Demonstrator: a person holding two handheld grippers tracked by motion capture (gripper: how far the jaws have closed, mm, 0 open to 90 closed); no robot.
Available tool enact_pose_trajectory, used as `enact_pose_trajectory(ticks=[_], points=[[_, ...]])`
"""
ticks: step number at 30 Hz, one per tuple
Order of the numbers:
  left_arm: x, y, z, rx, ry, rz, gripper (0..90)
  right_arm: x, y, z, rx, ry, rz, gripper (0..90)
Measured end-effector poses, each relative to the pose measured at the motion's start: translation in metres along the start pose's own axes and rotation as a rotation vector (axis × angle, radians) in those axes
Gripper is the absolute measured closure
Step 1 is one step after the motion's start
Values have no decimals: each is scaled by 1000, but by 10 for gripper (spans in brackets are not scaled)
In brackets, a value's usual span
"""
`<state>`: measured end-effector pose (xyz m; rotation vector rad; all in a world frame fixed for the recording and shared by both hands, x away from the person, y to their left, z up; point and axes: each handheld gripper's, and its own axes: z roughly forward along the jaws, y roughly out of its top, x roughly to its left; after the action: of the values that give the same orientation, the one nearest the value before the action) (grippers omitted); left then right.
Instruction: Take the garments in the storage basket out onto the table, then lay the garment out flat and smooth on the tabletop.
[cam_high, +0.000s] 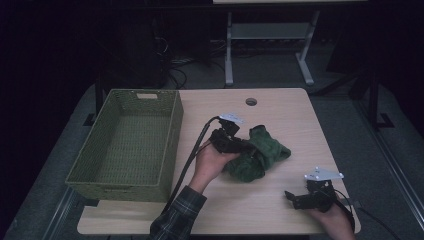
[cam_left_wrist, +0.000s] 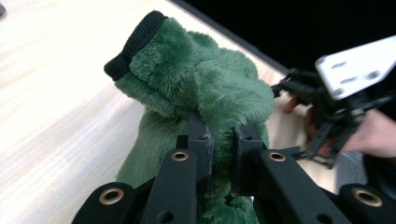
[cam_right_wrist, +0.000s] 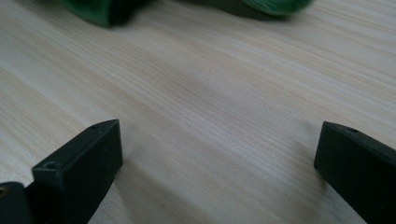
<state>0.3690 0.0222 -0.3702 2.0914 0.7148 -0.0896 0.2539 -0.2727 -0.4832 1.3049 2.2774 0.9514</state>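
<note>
light wooden table (cam_high: 280, 205), green woven basket (cam_high: 127, 145) on its left part, green fleece garment with black cuff (cam_high: 257, 152) lying at the table middle, left gripper (cam_high: 250, 150) pinching a fold of it, right gripper (cam_high: 292, 198) spread wide, low over bare wood near the front right edge

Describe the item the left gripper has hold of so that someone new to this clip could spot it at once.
On the light wooden table, right of the green woven basket, lies a crumpled green fleece garment. The left gripper pinches a fold of it. It is the only soft, furry thing there, with a black ribbed cuff.
</note>
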Motion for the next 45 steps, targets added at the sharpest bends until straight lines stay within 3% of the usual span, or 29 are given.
enact_pose_trajectory(ticks=[5, 6, 8, 11, 13, 15, 16, 21, 25, 32, 36, 40, 42, 45], points=[[19, -15, 33, 59, 13, -16, 812, 0, 0, 0, -1, 1, 3, 8], [19, -15, 33, 59, 13, -16, 811, 0, 0, 0, -1, 1, 3, 8], [28, -23, 48, 100, 50, 0, 811, 0, 0, 0, 0, 1, -1, 8], [37, -31, 58, 111, 54, -2, 807, 0, 0, 0, -1, 2, 0, 8], [43, -34, 58, 94, 45, -11, 787, 0, 0, 0, 0, 2, -2, 8], [44, -33, 55, 91, 48, -13, 681, 0, 0, 0, 0, 2, -3, 8], [40, -31, 46, 81, 70, 3, 621, 0, 0, 0, 0, 2, -3, 8], [27, -27, 21, 39, 91, 46, 472, 0, -1, -1, 1, 7, -3, 8], [14, -32, 9, 24, 77, 49, 452, 0, 0, -1, 1, 7, -3, 8], [-9, -37, -6, 9, 66, 98, 449, 0, 0, -1, 2, 8, -10, 8], [-22, -40, -5, 2, 33, 122, 481, 2, 3, -1, 27, 20, -13, 11], [-32, -47, 2, 16, 15, 162, 539, 7, 9, -1, 11, 51, -17, 68], [-35, -51, 8, 18, 12, 155, 553, 9, 14, -1, 1, 69, -32, 137], [-35, -55, 16, 25, 11, 160, 554, 13, 21, 3, -15, 104, -25, 163]])
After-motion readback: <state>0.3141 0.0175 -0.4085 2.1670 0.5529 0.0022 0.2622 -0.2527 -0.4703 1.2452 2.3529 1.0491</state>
